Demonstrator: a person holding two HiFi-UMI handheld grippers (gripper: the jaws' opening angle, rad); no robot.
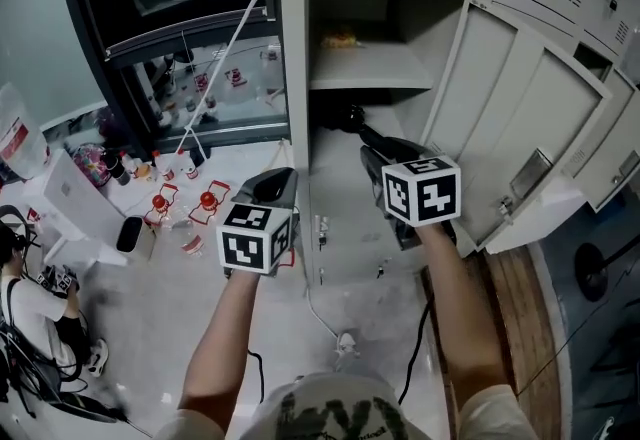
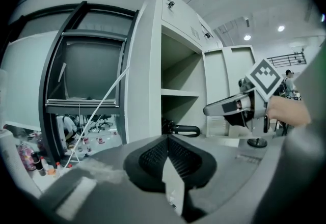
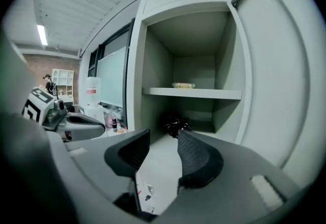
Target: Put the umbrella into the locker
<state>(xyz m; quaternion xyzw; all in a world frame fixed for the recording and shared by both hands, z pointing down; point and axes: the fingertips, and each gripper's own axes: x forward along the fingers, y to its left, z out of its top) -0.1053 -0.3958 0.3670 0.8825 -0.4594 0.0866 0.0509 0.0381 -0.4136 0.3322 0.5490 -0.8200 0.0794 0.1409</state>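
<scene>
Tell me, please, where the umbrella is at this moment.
The umbrella lies inside the open locker, under the shelf; the right gripper view shows it ahead of the right gripper, clear of its jaws.

Dim, grey frames; fisheye edges dark and warped.

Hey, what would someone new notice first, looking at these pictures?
The open locker stands out first, its door swung wide, with a black umbrella lying in the lower compartment beneath the shelf. In front of it are two hand-held grippers with square-marker cubes: the right gripper, jaws apart and empty, faces the opening, and the left gripper, jaws together, sits beside it.
</scene>
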